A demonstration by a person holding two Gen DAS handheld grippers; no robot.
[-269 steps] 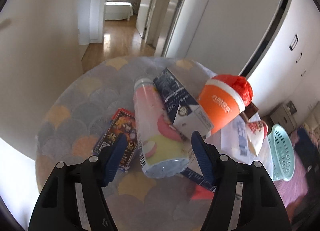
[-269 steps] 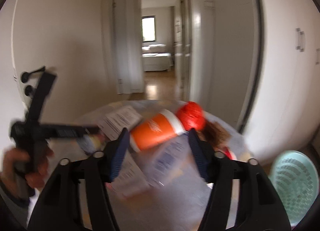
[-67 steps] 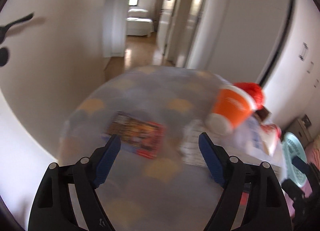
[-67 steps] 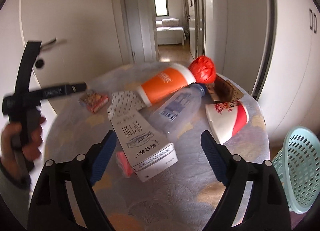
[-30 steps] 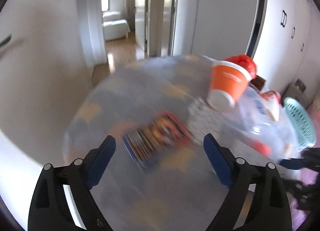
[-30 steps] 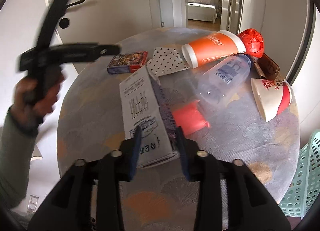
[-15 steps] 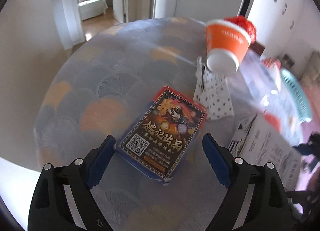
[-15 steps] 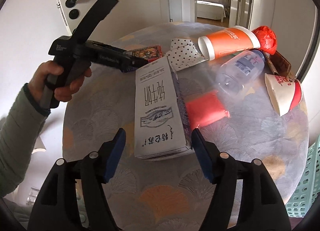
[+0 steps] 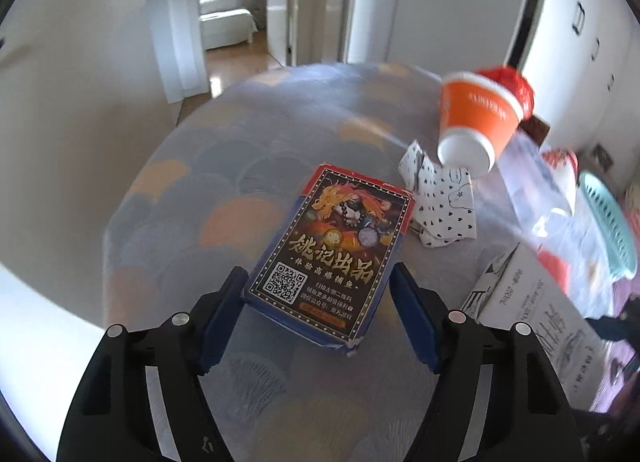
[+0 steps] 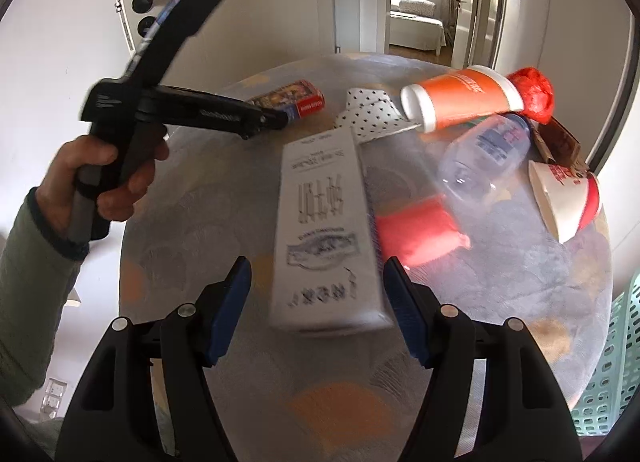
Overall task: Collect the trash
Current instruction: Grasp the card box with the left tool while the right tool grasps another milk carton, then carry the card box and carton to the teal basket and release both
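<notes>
The flat dark card box with a red-and-gold dragon print and a QR code (image 9: 334, 252) lies on the round table with its grey-and-orange fan-patterned cloth (image 9: 240, 166), its near end between the blue pads of the left gripper (image 9: 316, 306). Those jaws have just been closing, yet a gap shows on each side of the box, so the pads stand apart from it and grip nothing. Just beyond the box to the right lies a crumpled white paper with black dots (image 9: 444, 202), and past that an orange paper cup with a white rim (image 9: 476, 118) on its side.

The tall white carton with black lettering (image 10: 326, 230) lies lengthwise in front of the right gripper (image 10: 318, 302), its near end between that gripper's open pads; the carton is blurred, so whether a pad brushes it is hard to say, though gaps seem to show. Right of the carton sit a red wrapper (image 10: 416, 238), a clear plastic bottle (image 10: 486, 154) and a red-and-white paper cup (image 10: 564, 198). A pale green plastic basket (image 10: 612, 358) stands at the far right, beside the table. To the left, a hand (image 10: 100, 178) holds the other gripper's handle.
</notes>
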